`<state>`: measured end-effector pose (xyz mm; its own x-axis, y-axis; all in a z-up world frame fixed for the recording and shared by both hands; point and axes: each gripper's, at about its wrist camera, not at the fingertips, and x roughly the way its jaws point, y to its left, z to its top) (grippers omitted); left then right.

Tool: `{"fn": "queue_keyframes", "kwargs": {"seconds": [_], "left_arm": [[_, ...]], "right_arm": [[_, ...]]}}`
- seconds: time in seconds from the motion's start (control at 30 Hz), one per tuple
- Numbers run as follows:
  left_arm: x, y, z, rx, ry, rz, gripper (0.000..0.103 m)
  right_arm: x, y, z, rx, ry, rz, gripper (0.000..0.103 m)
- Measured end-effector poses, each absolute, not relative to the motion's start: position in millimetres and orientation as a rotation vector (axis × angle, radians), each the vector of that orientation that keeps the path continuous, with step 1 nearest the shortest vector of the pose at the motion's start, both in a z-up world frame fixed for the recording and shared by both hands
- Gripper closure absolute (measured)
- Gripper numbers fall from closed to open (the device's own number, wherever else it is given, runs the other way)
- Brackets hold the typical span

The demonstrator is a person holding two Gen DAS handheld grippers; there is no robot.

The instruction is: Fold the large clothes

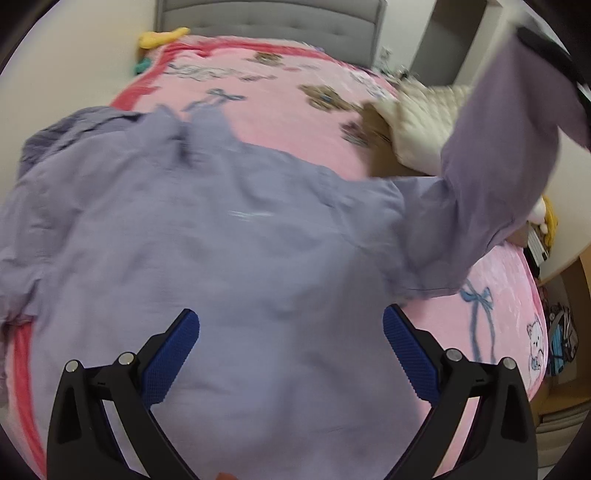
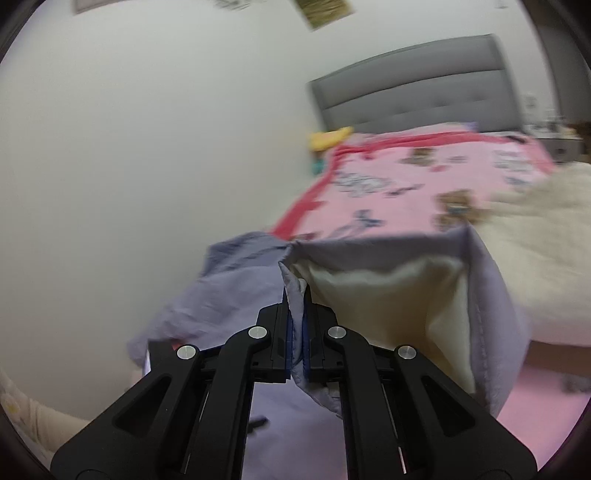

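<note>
A large lavender shirt (image 1: 229, 236) lies spread on the pink bed (image 1: 280, 92). My left gripper (image 1: 291, 332) is open and empty, its blue pads hovering over the shirt's body. One sleeve (image 1: 502, 158) is lifted up and to the right. My right gripper (image 2: 295, 306) is shut on that sleeve's cuff (image 2: 384, 251), which hangs open and shows a pale lining. The right gripper shows dark at the top right of the left wrist view (image 1: 546, 51).
A cream quilted blanket (image 1: 424, 122) lies on the bed's right side, also in the right wrist view (image 2: 535, 251). A grey headboard (image 1: 269, 18) stands at the back. A yellow plush toy (image 1: 162, 37) sits by the wall. Clutter lies on the floor at right (image 1: 561, 332).
</note>
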<state>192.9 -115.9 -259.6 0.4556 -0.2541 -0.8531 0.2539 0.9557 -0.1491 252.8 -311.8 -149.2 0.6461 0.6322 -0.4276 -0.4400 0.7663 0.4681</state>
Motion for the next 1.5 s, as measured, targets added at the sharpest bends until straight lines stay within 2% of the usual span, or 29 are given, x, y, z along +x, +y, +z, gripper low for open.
{"fn": "queue_keyframes", "kwargs": {"seconds": [0.17,0.4,0.73,0.93,1.0,1.07,1.13,1.23,1.4,1.5], "left_arm": [[200.9,-24.3,-258.4,-0.008,1.039,-0.261,0.005],[211.1,73.9,-283.5,-0.060,1.071,-0.192,0.005],[204.7,122.1,-308.7,-0.100,1.056,-0.172,0.005],[195.0,143.8,-321.0,-0.138,1.070,-0.130,0.005],[192.6,150.2,-324.1,-0.146,1.075,-0.111,0.005],[189.9,156.2,-325.5,-0.155,1.074,-0.100,0.005],[186.4,163.9,-323.5,-0.162,1.063,-0.087,0.005],[180.9,172.7,-312.7,-0.168,1.023,-0.085,0.005],[180.9,179.3,-283.5,-0.175,0.942,-0.099,0.005],[190.9,177.6,-267.6,-0.190,0.903,-0.131,0.005]], "right_arm": [[302.6,-187.1,-171.4,0.301,0.700,0.691,0.099],[346.7,-66.3,-249.5,0.253,0.904,0.731,0.099],[368.5,28.8,-307.8,0.064,1.075,0.750,0.099],[377.7,49.6,-334.9,0.015,1.162,0.775,0.094],[378.2,56.0,-344.0,0.019,1.208,0.806,0.083],[375.8,59.6,-345.8,0.056,1.219,0.845,0.058],[369.9,60.4,-335.2,0.093,1.200,0.896,0.043],[355.4,53.1,-304.0,0.112,1.127,0.962,0.029],[338.7,15.2,-260.9,0.425,1.071,1.184,0.023],[324.2,-17.2,-238.7,0.494,1.020,1.168,0.023]]}}
